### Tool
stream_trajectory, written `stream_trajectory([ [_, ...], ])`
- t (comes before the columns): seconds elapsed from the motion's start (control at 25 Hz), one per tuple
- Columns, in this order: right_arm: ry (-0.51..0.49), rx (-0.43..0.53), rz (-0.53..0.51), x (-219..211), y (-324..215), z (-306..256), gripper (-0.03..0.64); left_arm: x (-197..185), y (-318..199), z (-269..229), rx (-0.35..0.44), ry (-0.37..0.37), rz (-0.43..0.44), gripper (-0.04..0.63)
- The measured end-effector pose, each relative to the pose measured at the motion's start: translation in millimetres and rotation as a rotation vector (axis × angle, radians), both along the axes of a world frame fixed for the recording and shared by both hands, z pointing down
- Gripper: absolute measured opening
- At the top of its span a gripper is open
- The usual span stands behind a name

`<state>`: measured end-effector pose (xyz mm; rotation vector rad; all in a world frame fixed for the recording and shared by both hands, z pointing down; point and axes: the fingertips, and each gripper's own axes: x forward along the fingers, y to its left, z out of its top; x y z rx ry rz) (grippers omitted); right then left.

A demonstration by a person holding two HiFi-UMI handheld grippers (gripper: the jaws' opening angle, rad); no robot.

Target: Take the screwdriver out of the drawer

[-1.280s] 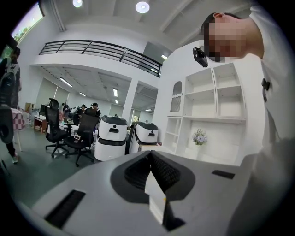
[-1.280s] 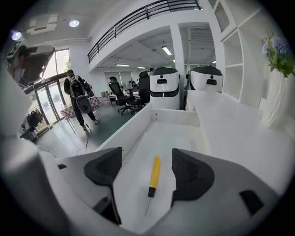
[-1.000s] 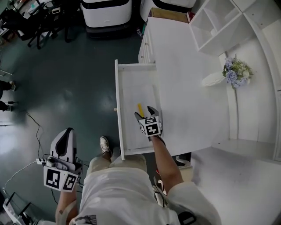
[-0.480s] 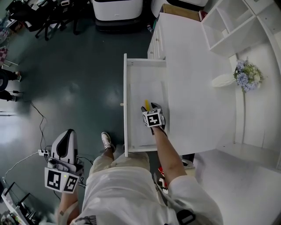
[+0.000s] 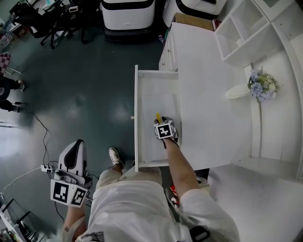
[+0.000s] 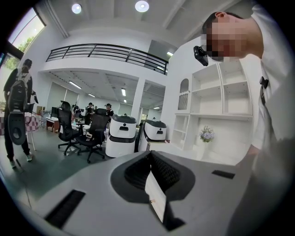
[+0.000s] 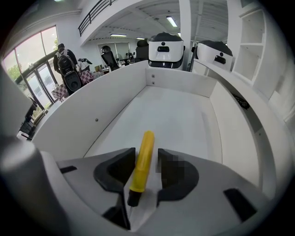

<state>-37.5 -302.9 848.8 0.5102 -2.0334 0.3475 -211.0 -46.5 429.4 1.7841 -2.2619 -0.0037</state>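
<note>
The yellow-handled screwdriver [image 5: 158, 116] lies on the floor of the open white drawer [image 5: 136, 118]. My right gripper [image 5: 161, 120] points steeply down into the drawer. In the right gripper view the screwdriver [image 7: 142, 159] lies between the jaws of my right gripper [image 7: 146, 156]. The jaws have just been closing. The left one is against the handle and a thin gap shows at the right one. My left gripper [image 5: 75, 145] hangs low at the left over the dark floor, away from the drawer. In its own view the left gripper [image 6: 150, 159] has its jaws together with nothing in them.
The drawer sticks out from a white desk [image 5: 203, 94] with a flower bunch [image 5: 260, 85] and shelves [image 5: 241, 28] at its far side. Two white machines [image 5: 128, 12] and office chairs [image 5: 52, 21] stand beyond. A power strip [image 5: 45, 168] and cable lie on the floor.
My right gripper has sunk into the drawer over the screwdriver, and its jaws have narrowed round the yellow handle. The left gripper has stayed where it was.
</note>
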Motion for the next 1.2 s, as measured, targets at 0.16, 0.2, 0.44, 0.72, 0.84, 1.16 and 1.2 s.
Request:
stream_trajectory([
  [0.16,0.020,-0.028,0.001,0,1,0,0.103,-1,-5,1,0.003,0.005,0.014,0.015],
  [0.2,0.026,-0.036,0.007,0,1,-1,0.089,-1,-6,1,0.004,0.007,0.019,0.015],
  [0.44,0.001,-0.200,0.182,2,-5,-8,0.084,-4,-17,4,0.024,0.028,0.067,0.015],
  [0.72,-0.027,-0.156,0.212,18,7,-47,0.086,2,-44,-3,0.085,0.066,0.207,0.015],
  [0.84,-0.066,-0.163,0.285,29,17,-64,0.086,-1,-52,-13,0.113,0.058,0.269,0.015],
  [1.16,-0.159,-0.072,0.428,54,21,-115,0.087,-26,-65,-27,0.161,0.040,0.359,0.015],
  [1.2,-0.180,-0.057,0.442,55,19,-125,0.087,-28,-67,-30,0.169,0.036,0.368,0.015],
])
